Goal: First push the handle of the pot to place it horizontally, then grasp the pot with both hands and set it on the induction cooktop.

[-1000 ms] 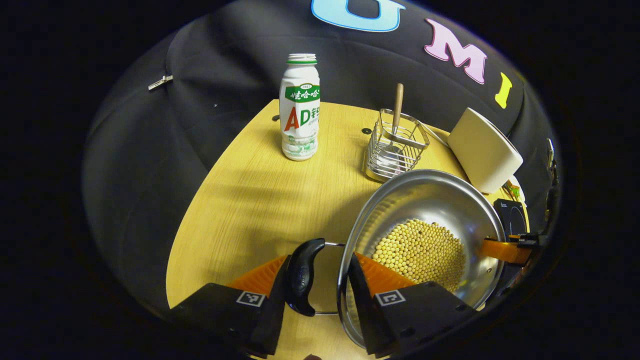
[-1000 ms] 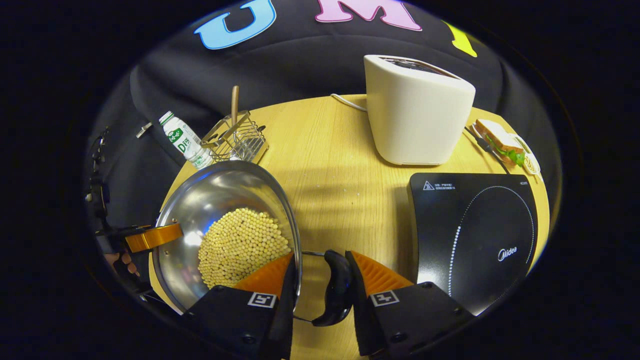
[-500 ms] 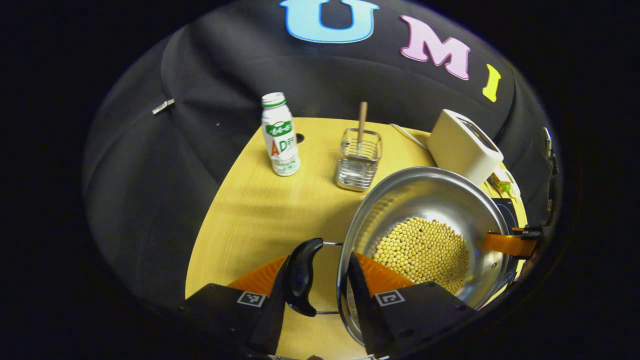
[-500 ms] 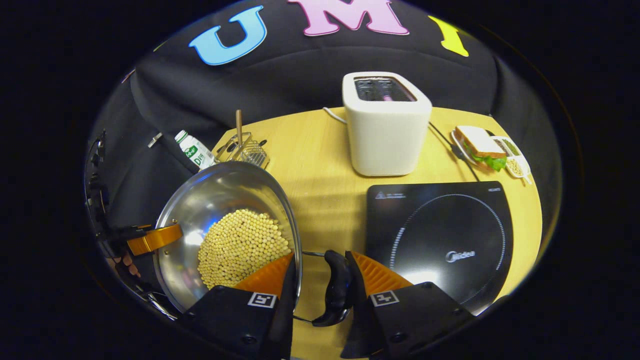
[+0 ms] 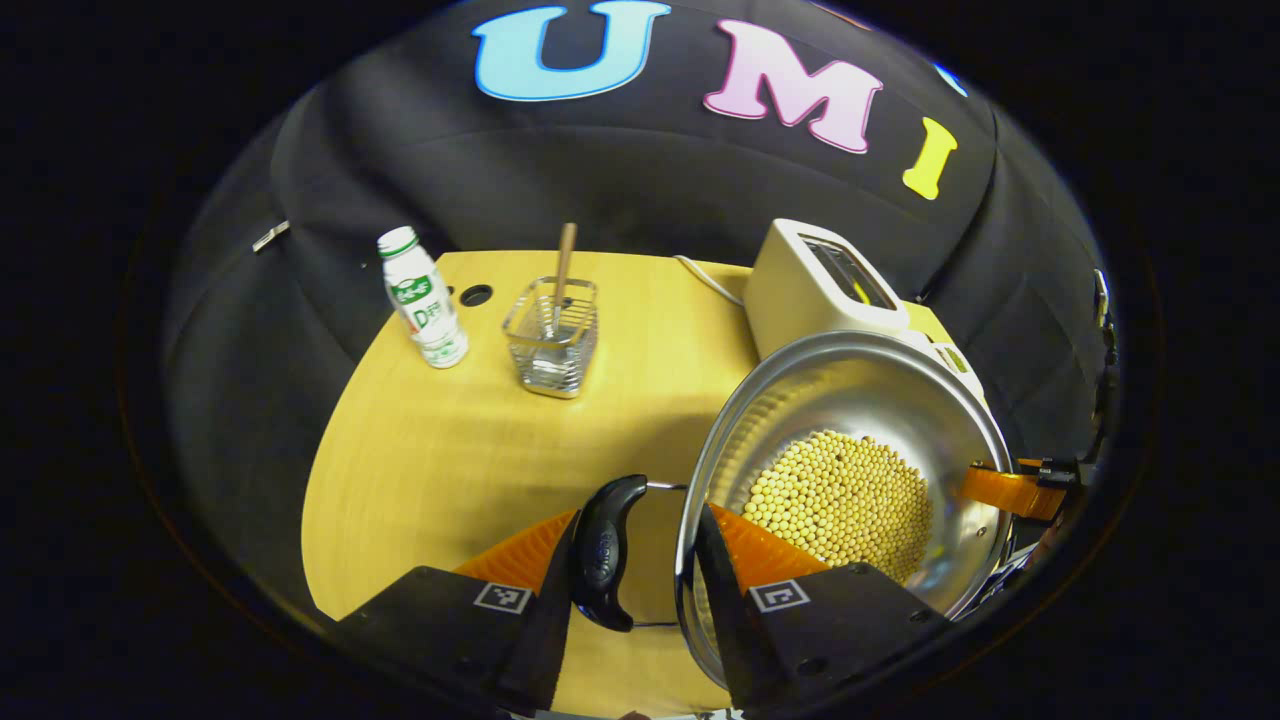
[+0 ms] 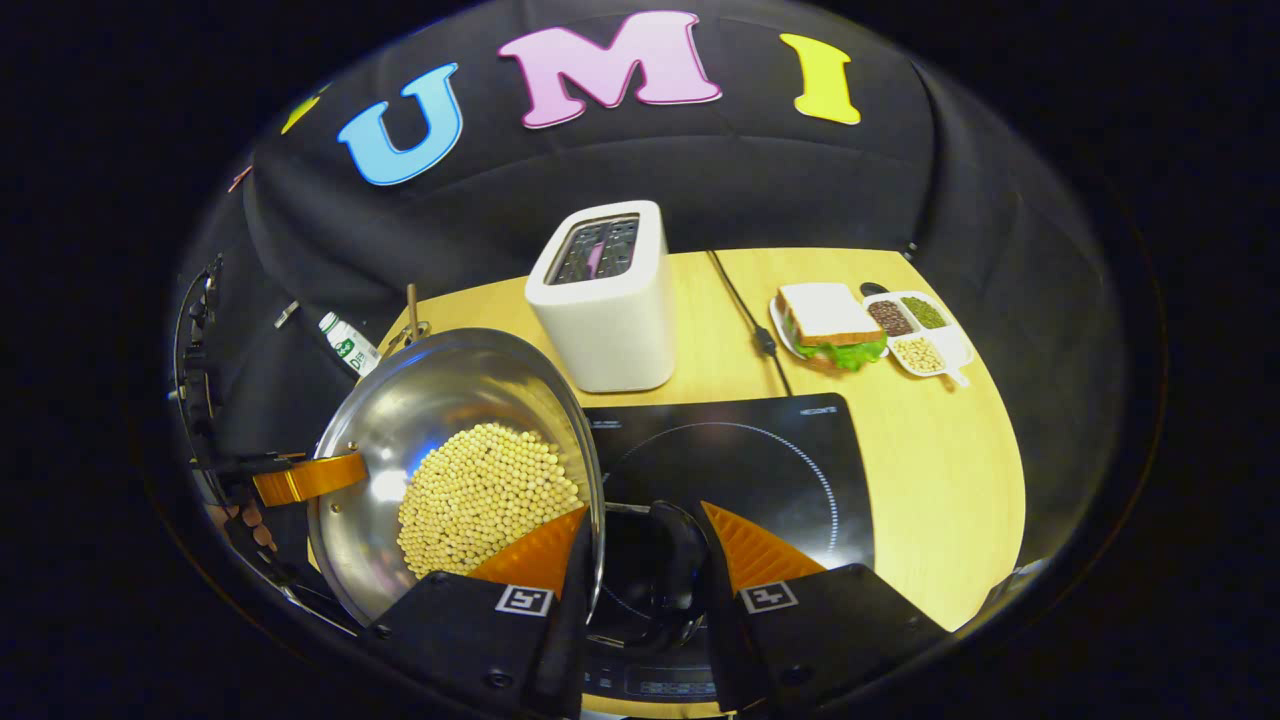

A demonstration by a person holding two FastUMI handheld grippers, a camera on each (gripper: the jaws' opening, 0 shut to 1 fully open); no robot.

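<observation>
Fingers, left gripper [image 5: 635,560]: closed in on the pot's left side handle [image 5: 603,552]; one finger [image 5: 520,555] is pressed on the handle's outer face, the other finger [image 5: 745,550] is set inside the pot's rim.
Fingers, right gripper [image 6: 640,560]: closed in on the pot's right side handle [image 6: 678,570]; one finger [image 6: 745,545] is against the handle's outer side, the other finger [image 6: 535,550] is inside the rim, touching the beans.
Pot [image 5: 850,400]: stainless steel, held between both grippers and seen raised above the table; whether its base touches anything cannot be told.
Pot contents: a layer of yellow soybeans [image 5: 840,500] is seen across the bottom, also in the right gripper view [image 6: 485,495].
Far-side gripper: in each view the other gripper's finger is seen hooked over the opposite rim [image 5: 1005,492] [image 6: 305,478]; part of a hand [image 6: 232,520] is seen behind it in the right gripper view.
Induction cooktop [image 6: 770,450]: black, flat on the table, directly beneath the right handle and the right gripper's fingers.
Table [image 5: 450,450]: light wood, round-edged.
Wire utensil basket [image 5: 553,340]: on the table beyond the left handle, with a wooden-handled utensil [image 5: 565,262] stood upright in it.
Drink bottle [image 5: 421,297]: white with green cap, upright, just beside the basket.
Toaster [image 6: 605,295]: white, two-slot, behind the cooktop; a black cord [image 6: 745,310] is run past it.
Sandwich [image 6: 828,325]: on a plate, far side of the table.
Divided dish [image 6: 915,330]: beside the sandwich, with dark, green and pale grains in separate compartments.
</observation>
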